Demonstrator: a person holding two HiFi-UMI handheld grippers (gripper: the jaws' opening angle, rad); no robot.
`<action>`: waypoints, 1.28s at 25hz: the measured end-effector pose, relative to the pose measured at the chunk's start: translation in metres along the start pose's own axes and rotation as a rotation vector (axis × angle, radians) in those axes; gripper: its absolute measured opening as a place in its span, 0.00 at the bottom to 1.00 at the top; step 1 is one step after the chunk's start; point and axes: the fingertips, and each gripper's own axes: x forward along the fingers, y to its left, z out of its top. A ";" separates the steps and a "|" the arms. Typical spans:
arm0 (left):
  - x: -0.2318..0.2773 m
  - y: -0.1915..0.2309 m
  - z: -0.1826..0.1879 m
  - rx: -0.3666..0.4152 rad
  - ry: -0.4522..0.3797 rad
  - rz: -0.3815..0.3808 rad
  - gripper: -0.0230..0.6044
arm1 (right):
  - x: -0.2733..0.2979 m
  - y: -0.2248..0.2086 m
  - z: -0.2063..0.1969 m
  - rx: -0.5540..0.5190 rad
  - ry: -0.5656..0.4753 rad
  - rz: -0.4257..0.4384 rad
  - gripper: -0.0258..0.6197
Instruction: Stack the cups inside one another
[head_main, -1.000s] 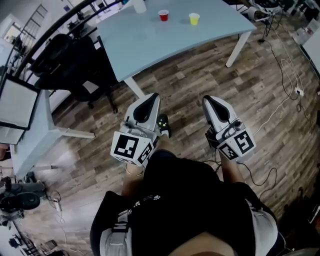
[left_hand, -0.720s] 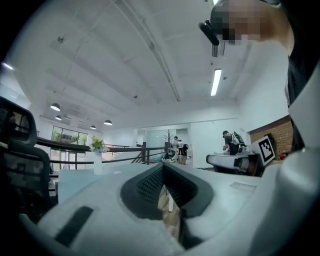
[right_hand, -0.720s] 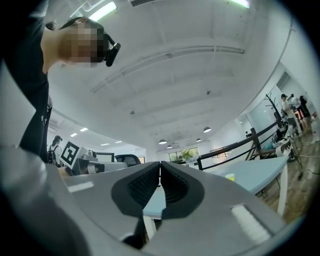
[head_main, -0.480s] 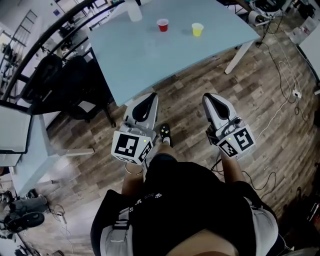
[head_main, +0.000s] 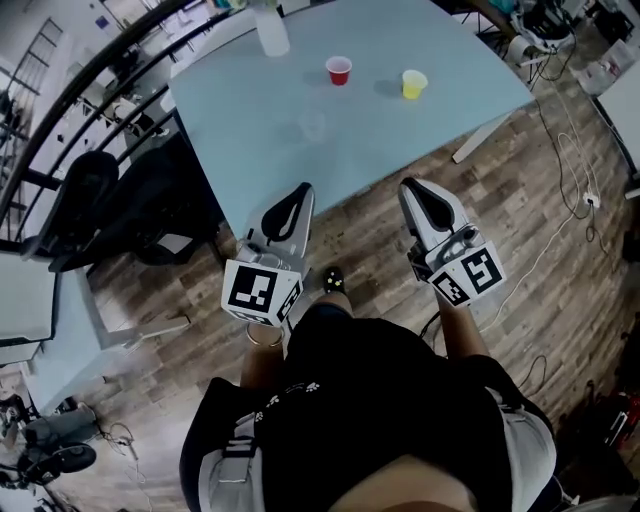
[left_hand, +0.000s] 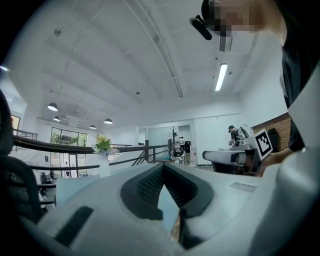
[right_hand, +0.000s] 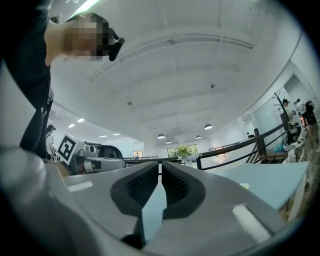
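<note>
head view: showing the left gripper (head_main: 302, 188) and the right gripper (head_main: 409, 184) side by side at the near edge of the pale blue table (head_main: 230, 120), both pointing toward it, both closed and carrying nothing. placing the red cup (head_main: 339, 71) far ahead, between the lines of the two grippers; the yellow cup (head_main: 414, 84) straight ahead of the right gripper, near the red one but apart from it; a faint clear cup (head_main: 313, 127) nearest, a short way ahead of the left gripper.

left gripper view: showing pads meeting at the tips with nothing between them; right gripper off to the right; white vase with flowers (left_hand: 104, 167) ahead and to the left.

right gripper view: showing pads drawn together to a hairline slit, empty; yellow cup ahead and to the right on the table; left gripper off to the left.
</note>
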 end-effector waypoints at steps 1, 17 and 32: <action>0.003 0.011 0.001 0.000 0.003 0.000 0.02 | 0.013 -0.002 0.000 0.000 -0.002 0.001 0.07; 0.046 0.111 -0.012 -0.051 0.023 0.054 0.02 | 0.139 -0.032 -0.047 -0.006 0.083 0.061 0.13; 0.084 0.160 -0.024 -0.076 0.047 0.291 0.02 | 0.226 -0.084 -0.131 -0.058 0.222 0.277 0.29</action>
